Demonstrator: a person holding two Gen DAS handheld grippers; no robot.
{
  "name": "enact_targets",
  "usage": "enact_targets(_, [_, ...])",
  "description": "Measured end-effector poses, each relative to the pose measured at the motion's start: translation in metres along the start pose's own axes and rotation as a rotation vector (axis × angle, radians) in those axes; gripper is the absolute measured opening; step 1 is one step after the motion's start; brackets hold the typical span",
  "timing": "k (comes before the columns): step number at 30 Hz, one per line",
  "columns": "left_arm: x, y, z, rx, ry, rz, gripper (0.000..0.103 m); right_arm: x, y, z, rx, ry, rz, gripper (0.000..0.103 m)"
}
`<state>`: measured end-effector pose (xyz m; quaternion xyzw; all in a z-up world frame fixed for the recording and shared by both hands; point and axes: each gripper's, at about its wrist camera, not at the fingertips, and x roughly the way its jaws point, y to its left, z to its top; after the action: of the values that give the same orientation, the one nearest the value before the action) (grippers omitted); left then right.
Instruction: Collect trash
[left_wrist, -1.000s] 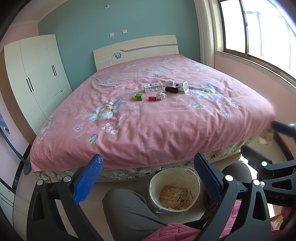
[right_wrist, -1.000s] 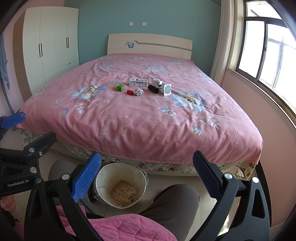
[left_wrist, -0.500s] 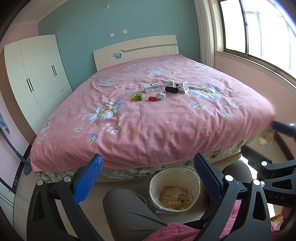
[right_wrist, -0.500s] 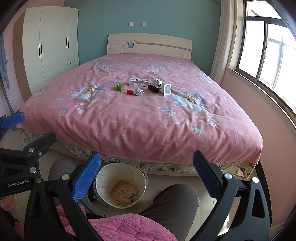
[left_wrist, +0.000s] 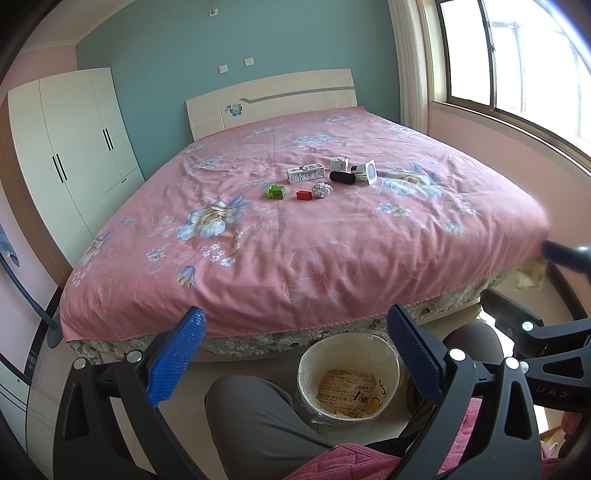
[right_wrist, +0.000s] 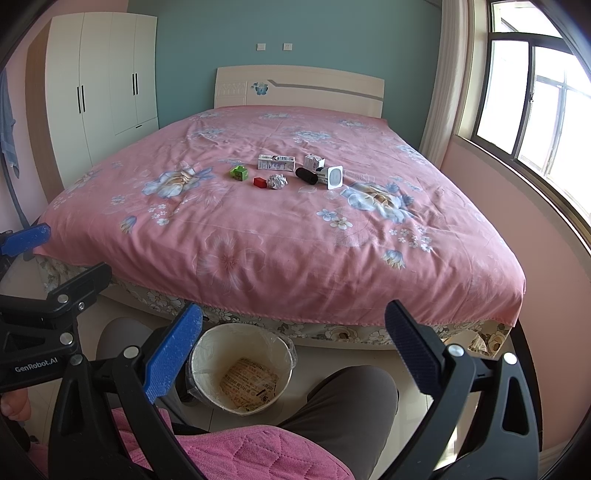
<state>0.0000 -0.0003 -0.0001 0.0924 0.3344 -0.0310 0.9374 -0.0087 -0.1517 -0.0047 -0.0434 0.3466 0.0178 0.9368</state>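
Several small items lie mid-bed: a green box, a red box, a crumpled foil ball, a long white carton, a small white box, a black cylinder and a white cup on its side. A lined bin stands on the floor at the bed's foot, paper inside. My left gripper and right gripper are open and empty, held low over the person's knees.
The pink flowered bedspread overhangs the bed's foot. A white wardrobe stands left, a window right. The person's grey-trousered knees flank the bin.
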Motion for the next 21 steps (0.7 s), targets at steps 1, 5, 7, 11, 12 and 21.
enact_targets(1, [0.0,0.0,0.0,0.0,0.0,0.0,0.1,0.0,0.0,0.0,0.0,0.0,0.0,0.097])
enact_targets(5, [0.0,0.0,0.0,0.0,0.001,-0.001,0.1,0.001,0.0,0.001,0.0,0.001,0.0,0.097])
enact_targets(7, [0.0,0.0,0.0,0.0,0.001,-0.001,0.1,0.001,0.001,0.003,-0.001,0.0,0.0,0.097])
enact_targets(11, [0.0,0.0,0.0,0.0,0.002,0.0,0.1,0.003,0.0,0.0,-0.003,-0.001,0.002,0.097])
enact_targets(12, [0.001,0.0,0.0,0.0,0.005,-0.001,0.1,0.003,0.001,0.0,-0.004,0.0,0.002,0.097])
enact_targets(21, [0.018,0.014,0.003,-0.011,0.033,-0.03,0.1,0.008,0.004,0.014,-0.043,-0.038,-0.019,0.097])
